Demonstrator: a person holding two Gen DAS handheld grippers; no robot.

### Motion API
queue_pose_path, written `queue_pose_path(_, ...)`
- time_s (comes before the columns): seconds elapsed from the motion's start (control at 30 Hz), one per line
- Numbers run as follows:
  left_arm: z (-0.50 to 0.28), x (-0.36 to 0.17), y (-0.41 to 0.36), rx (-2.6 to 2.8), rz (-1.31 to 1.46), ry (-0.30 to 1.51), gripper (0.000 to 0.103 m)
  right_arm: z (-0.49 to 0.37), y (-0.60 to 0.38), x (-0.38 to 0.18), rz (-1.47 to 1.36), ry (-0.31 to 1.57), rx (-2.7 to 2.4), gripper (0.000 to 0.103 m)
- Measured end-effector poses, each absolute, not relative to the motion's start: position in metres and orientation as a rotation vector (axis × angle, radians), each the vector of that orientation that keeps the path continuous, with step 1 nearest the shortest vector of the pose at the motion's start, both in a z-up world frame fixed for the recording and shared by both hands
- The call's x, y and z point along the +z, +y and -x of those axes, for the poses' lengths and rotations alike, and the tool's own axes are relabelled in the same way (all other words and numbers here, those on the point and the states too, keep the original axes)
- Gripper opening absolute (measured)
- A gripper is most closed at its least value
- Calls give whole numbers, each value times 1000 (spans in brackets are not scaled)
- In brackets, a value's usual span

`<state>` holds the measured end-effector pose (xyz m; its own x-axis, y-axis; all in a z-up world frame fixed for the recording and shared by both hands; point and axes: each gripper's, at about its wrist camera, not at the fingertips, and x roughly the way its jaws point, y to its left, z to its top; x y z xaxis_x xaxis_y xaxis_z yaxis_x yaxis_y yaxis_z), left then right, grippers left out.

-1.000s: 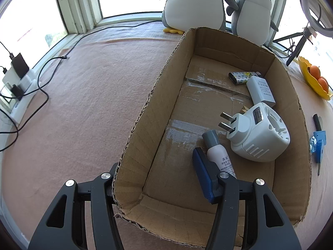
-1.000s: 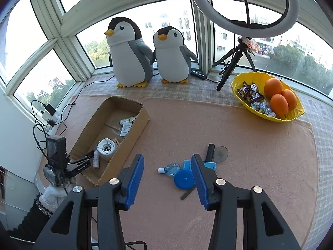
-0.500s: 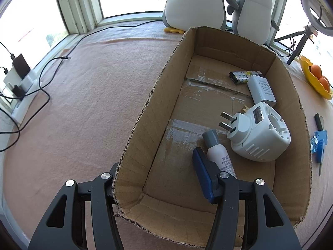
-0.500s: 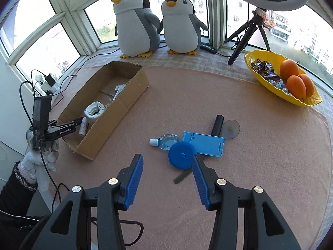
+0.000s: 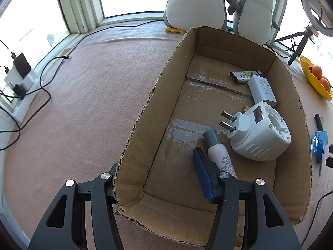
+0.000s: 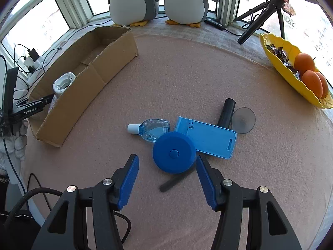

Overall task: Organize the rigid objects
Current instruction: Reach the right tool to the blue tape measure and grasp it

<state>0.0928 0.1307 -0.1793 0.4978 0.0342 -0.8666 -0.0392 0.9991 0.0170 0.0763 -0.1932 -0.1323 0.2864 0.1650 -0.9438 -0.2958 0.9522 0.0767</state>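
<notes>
A: Now, containers first; what holds what?

B: Cardboard box (image 5: 158, 95), open top, ragged rim, taped floor; in it a white ribbed plug adapter (image 5: 260, 137) with two metal prongs, a white tube (image 5: 218, 154) with a grey cap, a white charger block (image 5: 262, 89), and a small printed bar (image 5: 241, 76) at the far end. Yellow bowl (image 6: 268, 39), upper right of the right wrist view; oranges (image 6: 305, 62) and wrapped sweets (image 6: 276, 51).

A: Loose stock?

B: On the pink felt mat (image 6: 187, 73), centre frame; a round blue disc (image 6: 173, 154) overlapping a flat blue plastic case (image 6: 210, 139), a clear blue bottle (image 6: 153, 130) touching the disc, and a black cylinder (image 6: 226, 112).

A: Grippers?

B: Left gripper (image 5: 156, 162), jaws apart astride the box's left wall, the inner pad clear of the cardboard; right gripper (image 6: 167, 158), jaws just been opening, wide, the pads touching nothing, the disc just beyond the tips.
</notes>
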Motion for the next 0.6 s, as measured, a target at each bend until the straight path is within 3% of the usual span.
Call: queue_pose_path(0.6, -92, -179, 131, 44, 9, 1048, 57, -85, -177, -148, 197, 1262, 272, 53)
